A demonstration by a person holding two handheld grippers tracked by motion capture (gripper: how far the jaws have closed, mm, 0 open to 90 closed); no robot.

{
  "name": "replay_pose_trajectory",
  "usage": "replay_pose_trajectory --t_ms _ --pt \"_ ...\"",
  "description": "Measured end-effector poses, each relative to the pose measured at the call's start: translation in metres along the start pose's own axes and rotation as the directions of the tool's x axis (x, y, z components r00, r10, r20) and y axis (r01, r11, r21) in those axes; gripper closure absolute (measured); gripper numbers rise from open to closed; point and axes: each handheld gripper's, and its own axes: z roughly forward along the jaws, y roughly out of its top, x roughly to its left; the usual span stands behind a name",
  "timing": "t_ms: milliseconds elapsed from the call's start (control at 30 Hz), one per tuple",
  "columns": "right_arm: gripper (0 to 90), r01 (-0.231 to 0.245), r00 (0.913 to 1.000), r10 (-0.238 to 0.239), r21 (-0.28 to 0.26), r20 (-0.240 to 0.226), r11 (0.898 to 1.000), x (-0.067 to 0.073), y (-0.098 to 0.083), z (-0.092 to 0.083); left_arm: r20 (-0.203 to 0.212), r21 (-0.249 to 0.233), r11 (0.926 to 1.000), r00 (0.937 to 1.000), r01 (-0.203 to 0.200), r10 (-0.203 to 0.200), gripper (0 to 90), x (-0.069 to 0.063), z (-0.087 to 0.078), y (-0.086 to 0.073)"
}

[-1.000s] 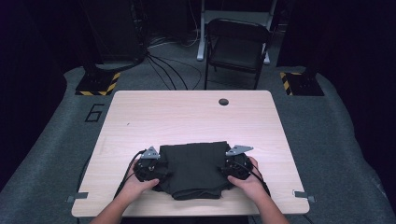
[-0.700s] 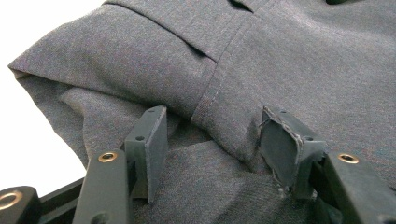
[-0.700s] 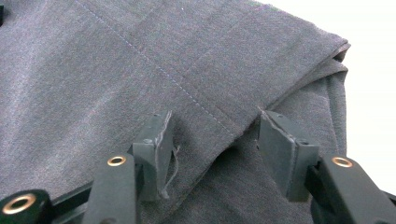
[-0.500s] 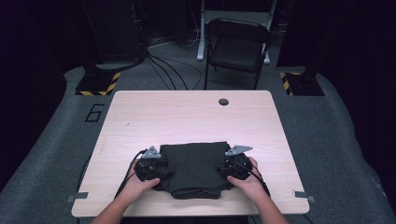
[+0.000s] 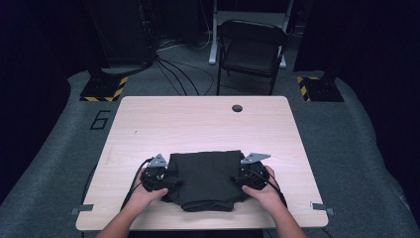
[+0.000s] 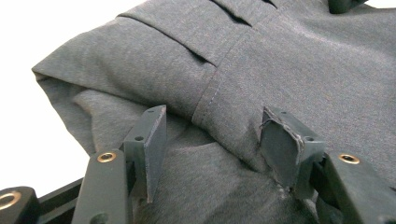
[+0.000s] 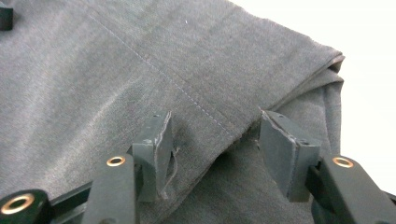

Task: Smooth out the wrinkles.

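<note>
Dark folded garment (image 5: 205, 178) between left claw (image 5: 166, 179), right claw (image 5: 242, 178); both claws agape.

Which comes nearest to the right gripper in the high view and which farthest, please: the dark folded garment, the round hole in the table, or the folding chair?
From the right gripper:
1. Dark folded garment, right at its jaws, near table edge.
2. Round hole, near the table's far edge.
3. Folding chair, on the floor beyond the table.

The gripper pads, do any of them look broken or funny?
Yes. On the right hand-held gripper, one pad has a frayed edge with a loose thread hanging. On the left hand-held gripper, one pad looks chipped and peeling along its rim. The folded dark cloth itself looks tidy.
</note>
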Motion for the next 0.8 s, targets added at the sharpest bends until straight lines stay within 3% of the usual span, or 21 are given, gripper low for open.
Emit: replay_pose_trajectory --t_ms 300,633,800 --pt "43.8 -0.040 0.9989 0.038 -0.058 -0.029 0.998 0.001 0.004 -0.010 -0.027 -0.053 0.9986 0.9996 0.005 -0.007 41.6 0.005 -0.019 0.005" --pt "43.4 -0.075 0.9972 0.075 -0.131 -0.004 0.989 -0.005 0.006 -0.027 -0.054 -0.102 0.9939 0.9973 0.044 -0.049 41.4 0.015 -0.032 0.008" --pt "43.3 -0.085 0.9961 0.087 -0.139 0.013 0.987 -0.010 0.004 -0.032 -0.069 -0.116 0.9915 0.9954 0.059 -0.067 41.2 0.020 -0.037 0.008"
